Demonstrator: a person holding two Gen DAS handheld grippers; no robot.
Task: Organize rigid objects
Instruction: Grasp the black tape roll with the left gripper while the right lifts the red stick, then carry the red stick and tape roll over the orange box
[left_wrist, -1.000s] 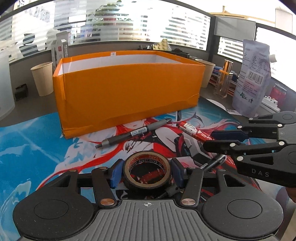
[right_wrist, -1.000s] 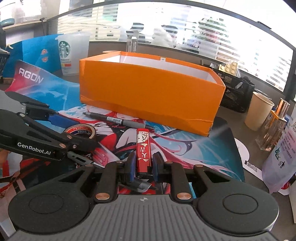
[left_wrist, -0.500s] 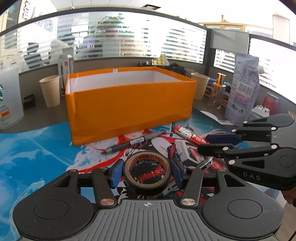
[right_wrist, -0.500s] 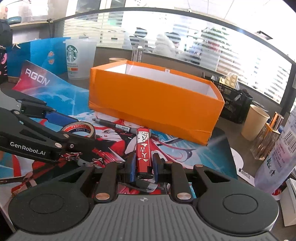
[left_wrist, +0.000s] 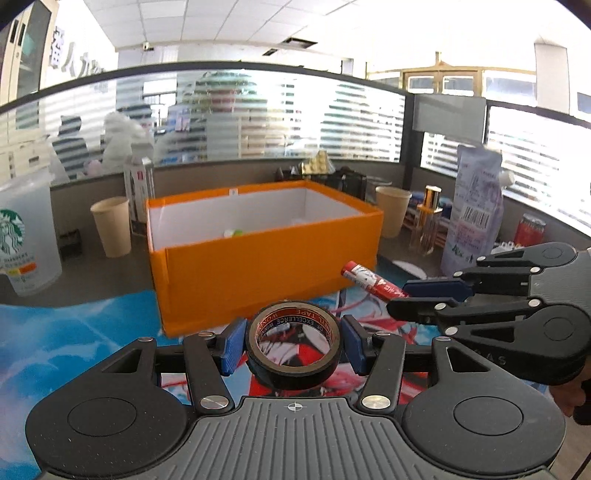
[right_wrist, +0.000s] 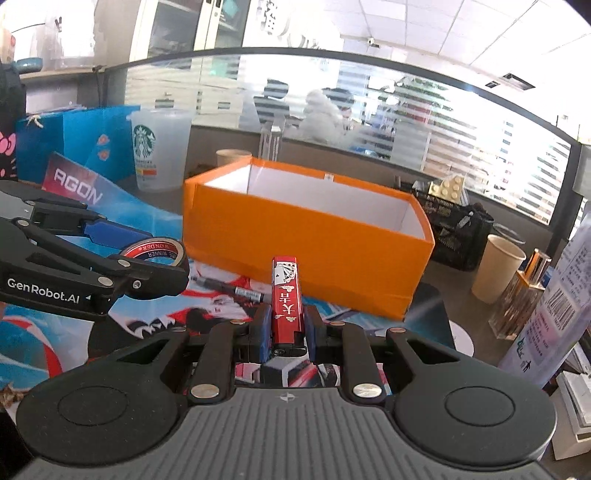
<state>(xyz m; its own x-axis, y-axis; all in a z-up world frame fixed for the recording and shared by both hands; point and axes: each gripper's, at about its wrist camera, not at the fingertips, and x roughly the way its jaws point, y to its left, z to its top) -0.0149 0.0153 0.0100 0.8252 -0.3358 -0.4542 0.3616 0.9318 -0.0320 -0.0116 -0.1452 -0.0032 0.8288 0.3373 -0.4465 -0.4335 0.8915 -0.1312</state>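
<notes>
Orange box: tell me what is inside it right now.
In the left wrist view, the orange box shows white inner walls and one small pale green and white thing by the near wall. That wall hides the rest of the floor; what the thing is cannot be told.

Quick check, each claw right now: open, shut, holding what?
Left claw: shut on the tape roll.
Right claw: shut on the red lighter.

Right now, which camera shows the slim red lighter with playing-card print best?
The right wrist view: the red lighter faces the lens between the right gripper pads, print visible. The left wrist view shows it obliquely, partly hidden.
</notes>
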